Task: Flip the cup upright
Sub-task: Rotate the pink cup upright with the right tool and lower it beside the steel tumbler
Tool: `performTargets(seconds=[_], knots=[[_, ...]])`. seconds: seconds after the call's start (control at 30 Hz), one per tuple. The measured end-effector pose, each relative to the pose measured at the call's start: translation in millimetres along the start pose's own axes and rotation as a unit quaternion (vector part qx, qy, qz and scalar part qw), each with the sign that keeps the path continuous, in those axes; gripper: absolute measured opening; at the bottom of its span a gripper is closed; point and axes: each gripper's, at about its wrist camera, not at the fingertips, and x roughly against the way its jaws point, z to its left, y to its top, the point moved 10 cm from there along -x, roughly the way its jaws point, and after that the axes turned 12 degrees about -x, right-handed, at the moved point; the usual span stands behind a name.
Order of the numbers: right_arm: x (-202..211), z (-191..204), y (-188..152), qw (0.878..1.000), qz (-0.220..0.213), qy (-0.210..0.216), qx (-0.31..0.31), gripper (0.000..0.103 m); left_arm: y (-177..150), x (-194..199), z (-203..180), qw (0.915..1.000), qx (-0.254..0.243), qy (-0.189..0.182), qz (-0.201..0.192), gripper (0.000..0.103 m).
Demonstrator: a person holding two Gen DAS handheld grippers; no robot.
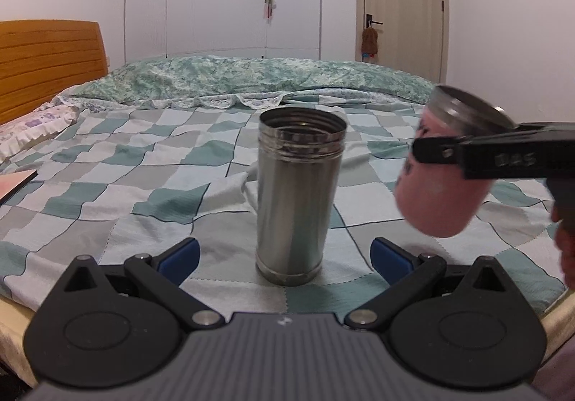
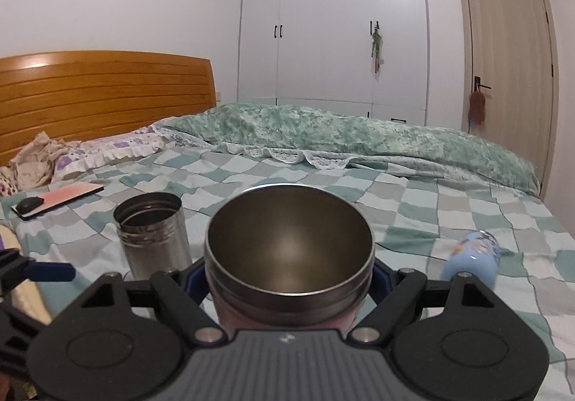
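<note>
pink cup (image 2: pixel 287 257) clamped between right gripper (image 2: pixel 289 279) jaws, mouth tilted up

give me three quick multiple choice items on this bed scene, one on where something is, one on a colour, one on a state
1. Where does the silver cup stand?
A. on the checked bedspread, between the left gripper's open fingers
B. on the pillow
C. inside the wardrobe

2. What colour is the body of the cup held by the right gripper?
A. green
B. pink
C. black

3. What state is the blue cup in?
A. standing upright
B. held in a gripper
C. lying on its side on the bed

Answers:
1 A, it stands mouth up on the spread with a blue pad to either side.
2 B, the left wrist view shows the pink cup clamped.
3 C, it lies untouched at the right.
</note>
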Motion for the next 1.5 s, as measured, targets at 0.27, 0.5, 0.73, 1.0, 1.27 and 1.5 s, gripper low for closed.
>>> performTargets(seconds=[0.27, 0.5, 0.73, 1.0, 1.27, 1.5], knots=[[-52.2, 3.0, -44.2, 0.999, 0.049, -0.02, 0.01, 0.083, -6.7, -4.3, 10.0, 0.9999, 0.009, 0.008, 0.006, 0.103], [-51.8, 2.8, -46.7, 0.998, 0.058, -0.019, 0.011, 0.084, -7.5, -4.0, 14.6, 0.9998, 0.015, 0.015, 0.003, 0.103], [-11.6, 2.1, -28.8, 1.0, 0.009, 0.003, 0.014, 0.103, 1.3, 8.9, 14.2, 0.9993, 0.019, 0.03, -0.014, 0.103], [74.1, -18.8, -15.0, 0.997, -0.07, 0.002, 0.031, 0.103, 16.8, 48.8, -2.2, 0.9973, 0.024, 0.037, -0.059, 0.103], [150.5, -58.2, -45.5, 0.993, -0.107, -0.031, 0.037, 0.103, 3.1, 79.2, -30.1, 0.9934, 0.047, 0.042, -0.096, 0.103], [192.7, -91.4, -83.7, 0.987, -0.134, -0.073, 0.044, 0.103, -25.8, 78.1, -65.5, 0.9923, 0.028, 0.058, -0.106, 0.103]])
